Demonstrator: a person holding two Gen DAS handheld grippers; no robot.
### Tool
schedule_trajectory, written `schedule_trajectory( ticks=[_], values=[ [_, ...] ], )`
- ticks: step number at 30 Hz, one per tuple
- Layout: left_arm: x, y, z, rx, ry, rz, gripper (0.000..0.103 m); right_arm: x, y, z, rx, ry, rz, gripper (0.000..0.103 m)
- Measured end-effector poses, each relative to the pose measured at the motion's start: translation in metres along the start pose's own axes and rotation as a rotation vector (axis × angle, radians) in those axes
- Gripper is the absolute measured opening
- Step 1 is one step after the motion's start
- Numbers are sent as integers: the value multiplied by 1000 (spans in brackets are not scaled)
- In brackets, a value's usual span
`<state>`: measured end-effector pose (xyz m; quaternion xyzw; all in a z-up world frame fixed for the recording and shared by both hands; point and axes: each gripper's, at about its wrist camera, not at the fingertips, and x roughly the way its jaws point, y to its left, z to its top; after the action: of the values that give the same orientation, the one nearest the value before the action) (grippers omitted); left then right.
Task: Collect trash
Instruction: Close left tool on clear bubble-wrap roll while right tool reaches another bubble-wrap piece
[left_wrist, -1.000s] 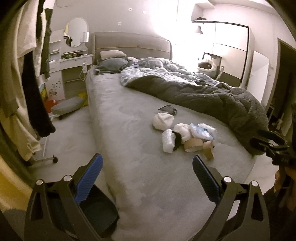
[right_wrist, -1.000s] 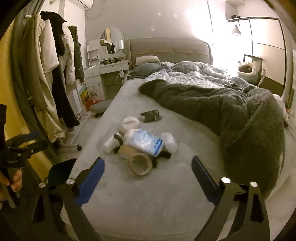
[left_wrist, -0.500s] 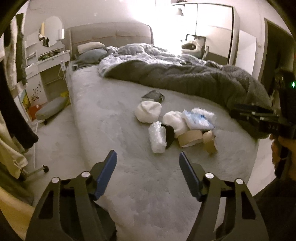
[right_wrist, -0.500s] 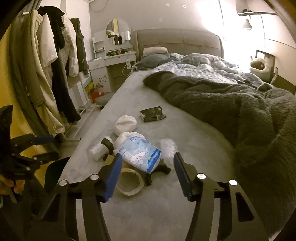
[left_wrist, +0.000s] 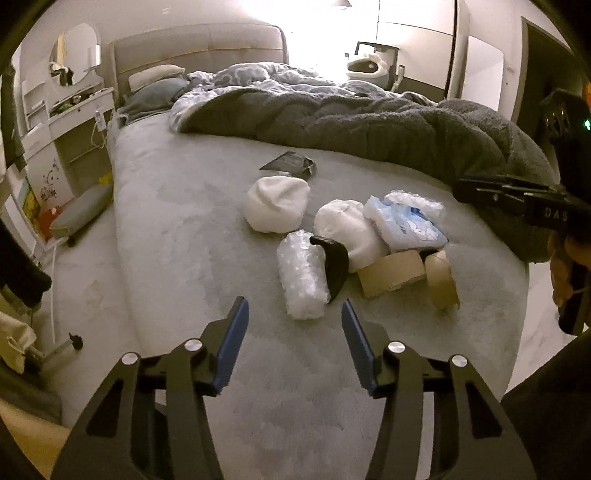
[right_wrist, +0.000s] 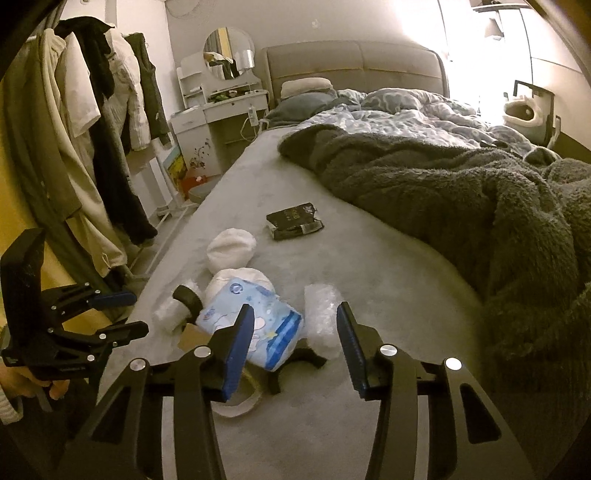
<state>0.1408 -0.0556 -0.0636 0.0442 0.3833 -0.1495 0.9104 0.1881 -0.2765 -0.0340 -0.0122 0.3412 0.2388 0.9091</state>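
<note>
A pile of trash lies on the grey bed (left_wrist: 177, 221): two white wads (left_wrist: 277, 203), a bubble-wrap roll (left_wrist: 301, 273), a black curved piece (left_wrist: 334, 262), a cardboard box (left_wrist: 391, 273), a tape roll (left_wrist: 441, 280) and a blue-white plastic package (left_wrist: 406, 221). My left gripper (left_wrist: 293, 301) hovers just short of the bubble-wrap roll, its jaws closing with nothing pressed between them. My right gripper (right_wrist: 294, 307) hangs over the package (right_wrist: 258, 317) and a second bubble-wrap wad (right_wrist: 321, 314), jaws closing, pads clear of both. A dark packet (right_wrist: 295, 221) lies farther up the bed.
A dark fleece blanket (right_wrist: 461, 206) and patterned duvet (right_wrist: 399, 114) cover the bed's right side. Clothes hang on a rack (right_wrist: 92, 140) at the left, by a white vanity with a round mirror (right_wrist: 229, 53). A low stool (left_wrist: 81, 214) stands on the floor.
Both grippers have come forward and lower toward the trash pile, which now looks larger. The jaws of both have narrowed from wide apart.
</note>
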Motion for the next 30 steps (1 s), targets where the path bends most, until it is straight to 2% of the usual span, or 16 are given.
schedule_trajectory(
  ticks=[3,5,10,11,14,21,23,25,30],
  values=[
    [8,-1,3,-3,9,-20,55,3,-1,1,2,5,4,47],
    [17,2,4,-28,34,-34,44,5,-1,1,0,13,5,47],
    [31,8,9,-51,60,-41,37,10,-1,1,1,30,4,47],
    [32,7,10,-47,61,-45,32,12,-2,0,5,33,4,44],
    [35,4,11,-34,66,-48,28,16,-9,0,41,40,10,39],
    [25,6,14,-24,27,1,25,28,-15,-1,81,64,15,39],
    [21,8,15,-22,16,12,25,33,-22,-1,128,70,29,39],
    [17,8,16,-1,5,32,25,34,-29,-1,172,63,43,50],
    [9,3,18,64,-31,79,25,41,-49,0,287,52,79,52]
  ],
)
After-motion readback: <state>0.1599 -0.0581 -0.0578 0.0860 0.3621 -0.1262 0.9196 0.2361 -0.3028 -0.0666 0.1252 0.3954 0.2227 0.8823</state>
